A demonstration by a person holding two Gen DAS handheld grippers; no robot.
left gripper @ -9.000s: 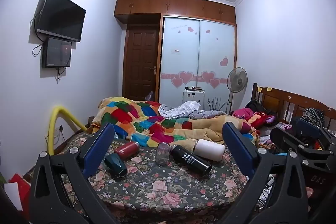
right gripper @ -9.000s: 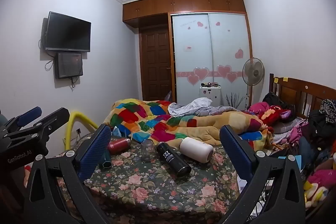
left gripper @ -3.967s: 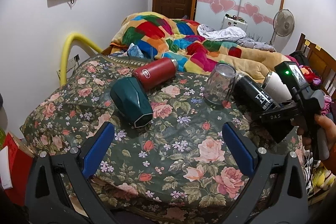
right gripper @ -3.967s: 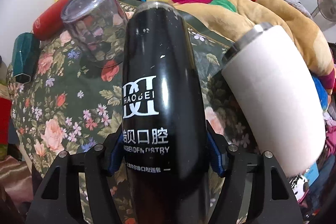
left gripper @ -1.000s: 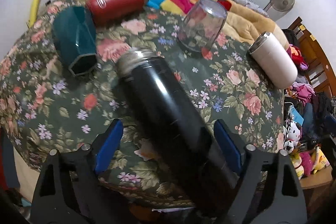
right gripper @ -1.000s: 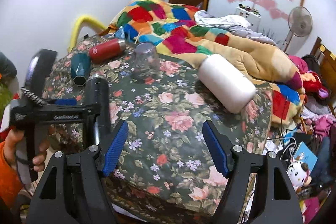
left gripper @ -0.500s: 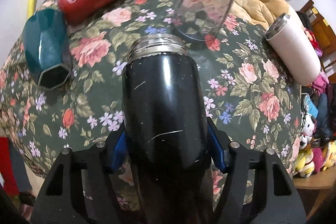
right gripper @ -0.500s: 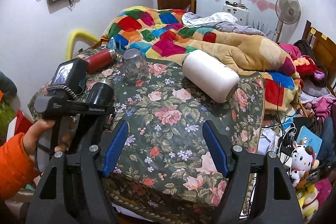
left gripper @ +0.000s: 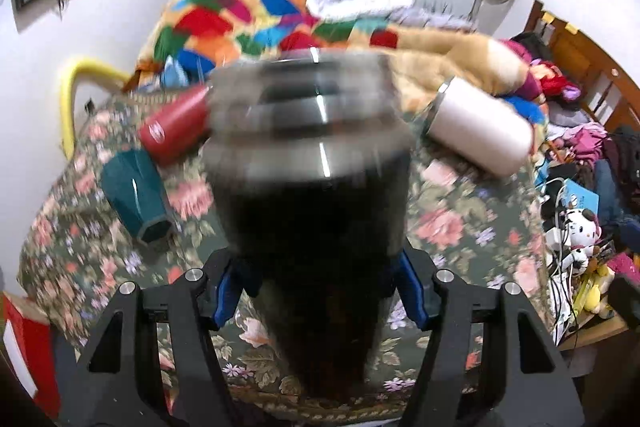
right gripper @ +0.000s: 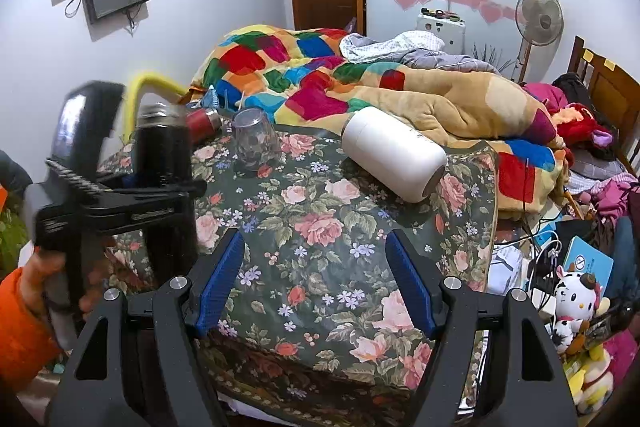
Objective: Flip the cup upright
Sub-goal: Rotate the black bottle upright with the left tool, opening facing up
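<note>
the black flask [left gripper: 316,211] is held upright, pinched by the left hand-held gripper [left gripper: 318,283], while the right hand-held gripper [right gripper: 316,283] is spread over the desk [right gripper: 320,227].

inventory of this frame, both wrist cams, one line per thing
black flask: 1, black with steel neck, clamped in left gripper, held near upright at table's left edge
white cup: 1, white, on its side, table's far right
glass: 1, clear, mouth down, far centre
red flask: 1, red, on its side, far left
teal cup: 1, teal, on its side, left
table: 1, floral cloth
quilt: 1, patchwork, bed behind
fan: 1, white, by wardrobe
left gripper: shut on the black flask
right gripper: open, holding nothing, over near edge
</note>
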